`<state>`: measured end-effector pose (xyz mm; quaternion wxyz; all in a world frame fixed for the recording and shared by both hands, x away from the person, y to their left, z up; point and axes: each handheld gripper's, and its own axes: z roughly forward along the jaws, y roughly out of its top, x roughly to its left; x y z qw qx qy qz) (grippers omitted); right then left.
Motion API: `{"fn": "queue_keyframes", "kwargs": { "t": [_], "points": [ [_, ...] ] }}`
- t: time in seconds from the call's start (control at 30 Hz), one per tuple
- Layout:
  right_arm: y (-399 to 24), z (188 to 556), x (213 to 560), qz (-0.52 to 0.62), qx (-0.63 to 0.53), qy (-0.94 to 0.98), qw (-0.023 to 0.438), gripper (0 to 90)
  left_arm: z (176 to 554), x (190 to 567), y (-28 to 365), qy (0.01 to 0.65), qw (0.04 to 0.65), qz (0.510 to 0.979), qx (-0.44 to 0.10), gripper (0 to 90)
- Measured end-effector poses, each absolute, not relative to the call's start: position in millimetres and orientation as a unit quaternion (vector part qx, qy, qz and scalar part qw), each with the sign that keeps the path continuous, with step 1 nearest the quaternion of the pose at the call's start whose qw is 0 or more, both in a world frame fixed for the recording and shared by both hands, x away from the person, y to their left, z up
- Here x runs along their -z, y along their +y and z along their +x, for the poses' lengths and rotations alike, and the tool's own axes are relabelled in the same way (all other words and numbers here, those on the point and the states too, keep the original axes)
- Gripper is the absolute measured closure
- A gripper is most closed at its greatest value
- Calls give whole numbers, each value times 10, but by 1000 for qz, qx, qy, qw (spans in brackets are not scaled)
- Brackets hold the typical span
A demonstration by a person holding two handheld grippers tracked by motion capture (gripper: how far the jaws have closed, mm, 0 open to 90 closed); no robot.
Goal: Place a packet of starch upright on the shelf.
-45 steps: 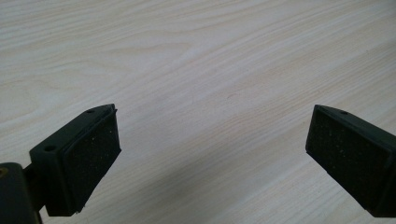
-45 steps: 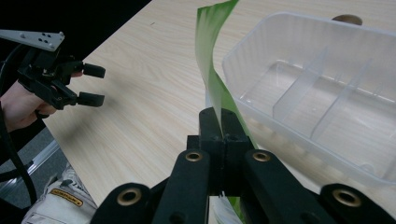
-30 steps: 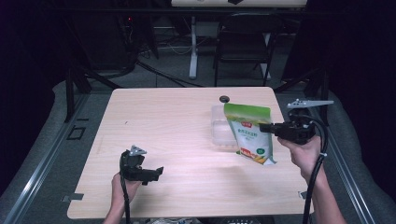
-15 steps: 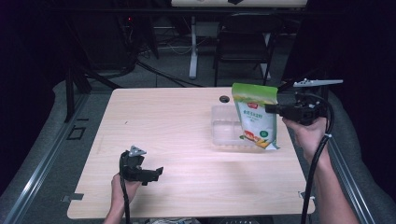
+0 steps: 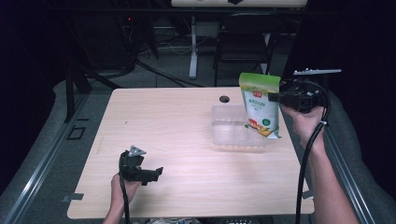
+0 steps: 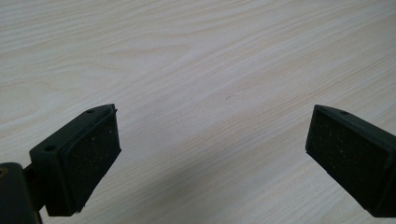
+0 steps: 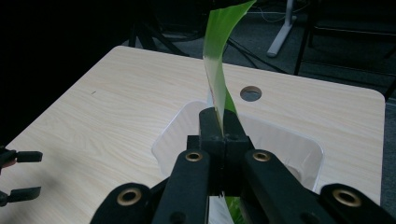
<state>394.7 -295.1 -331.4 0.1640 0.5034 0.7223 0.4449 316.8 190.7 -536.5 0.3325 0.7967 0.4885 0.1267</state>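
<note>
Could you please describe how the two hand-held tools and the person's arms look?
Both tools, the left tool and the right tool, are black with two jaws. The flat pads are dark and finely speckled. Brass-coloured rivets mark the right tool's linkage. Each carries a grey three-cornered plate and trails a black cable. The forearms are bare, with no sleeves.

The left tongs [image 5: 156,173] rest low with jaws wide apart, while the right tongs [image 5: 272,97] are raised, jaws clamped together.

Both tools are chunky matte black; left tool [image 5: 156,173] has wide speckled pads [image 6: 91,158]; right tool [image 7: 219,126] shows brass-ringed pivot screws, a grey three-cornered top plate, black cable trailing; arms bare.
</note>
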Motion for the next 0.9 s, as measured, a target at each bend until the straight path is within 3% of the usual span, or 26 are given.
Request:
{"fn": "queue_keyframes", "kwargs": {
  "t": [0.9],
  "points": [
    [-3018, 4232, 3575, 556, -430, 683, 202, 900, 3159, 5361, 1912, 491, 334, 795, -126, 27]
  ]
}}
